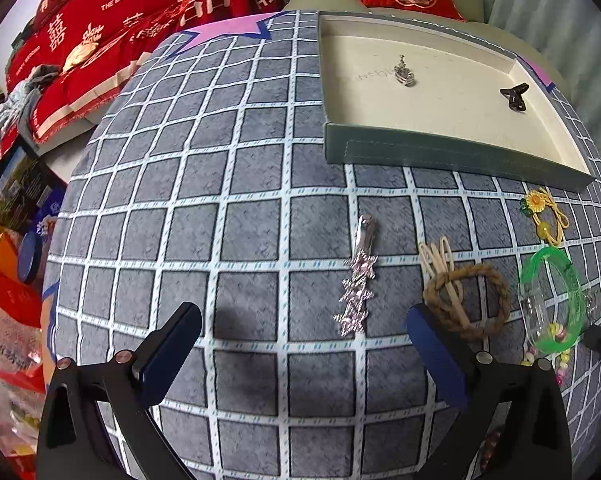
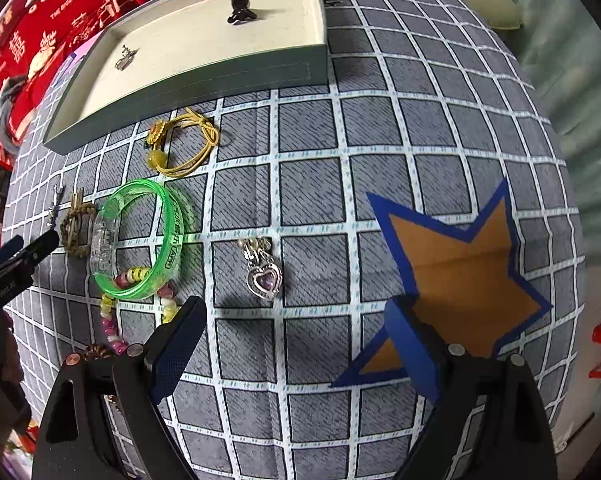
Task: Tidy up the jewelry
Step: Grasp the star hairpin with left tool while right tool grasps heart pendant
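Count: two pieces lie in the tray; seven lie on the checked cloth outside it.
In the tray: a silver pendant and a black clip, well apart.
Outside the tray: silver star hair clip, braided brown ring over a pale clip, green bangle, yellow flower hair tie, beaded strand, heart pendant.
Heart pendant: silver frame, purple stone, its chain end towards the tray, its point away.
Star hair clip: long axis running towards the tray's near wall.
Left gripper: jaws apart, nothing between.
Right gripper: jaws wide apart above the cloth, heart pendant just beyond them.
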Action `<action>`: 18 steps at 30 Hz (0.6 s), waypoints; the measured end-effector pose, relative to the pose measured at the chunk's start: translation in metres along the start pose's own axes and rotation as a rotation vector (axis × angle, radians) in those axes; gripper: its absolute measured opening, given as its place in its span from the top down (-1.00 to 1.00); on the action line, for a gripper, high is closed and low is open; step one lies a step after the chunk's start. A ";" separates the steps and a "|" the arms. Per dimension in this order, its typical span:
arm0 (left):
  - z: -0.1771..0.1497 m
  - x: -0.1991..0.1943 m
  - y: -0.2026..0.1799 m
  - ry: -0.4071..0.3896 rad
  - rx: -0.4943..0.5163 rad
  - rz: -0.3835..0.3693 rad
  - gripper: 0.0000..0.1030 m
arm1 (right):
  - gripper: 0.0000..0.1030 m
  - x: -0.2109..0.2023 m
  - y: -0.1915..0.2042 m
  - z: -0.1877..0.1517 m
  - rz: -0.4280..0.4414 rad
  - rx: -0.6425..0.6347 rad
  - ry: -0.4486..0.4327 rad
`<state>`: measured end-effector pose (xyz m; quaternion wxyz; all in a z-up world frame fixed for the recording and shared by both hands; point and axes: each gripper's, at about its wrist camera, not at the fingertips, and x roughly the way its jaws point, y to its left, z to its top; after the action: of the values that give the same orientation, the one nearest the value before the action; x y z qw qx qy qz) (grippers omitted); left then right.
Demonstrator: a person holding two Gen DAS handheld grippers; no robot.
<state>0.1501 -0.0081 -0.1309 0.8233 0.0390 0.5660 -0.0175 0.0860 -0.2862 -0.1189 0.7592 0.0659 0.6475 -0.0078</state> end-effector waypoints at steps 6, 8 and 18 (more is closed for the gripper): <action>0.009 0.005 -0.008 -0.006 0.022 -0.013 -0.93 | -0.56 0.003 0.021 0.010 -0.063 -0.055 -0.028; 0.011 0.005 -0.011 -0.016 0.029 -0.027 -0.80 | -0.39 0.004 0.041 0.017 -0.085 -0.078 -0.037; 0.016 0.002 -0.021 -0.021 0.049 -0.082 -0.25 | 0.11 0.003 0.057 0.019 -0.080 -0.132 -0.051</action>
<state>0.1639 -0.0303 -0.1279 0.8267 0.0355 0.5577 -0.0655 0.1108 -0.2313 -0.1140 0.7773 -0.0104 0.6291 0.0030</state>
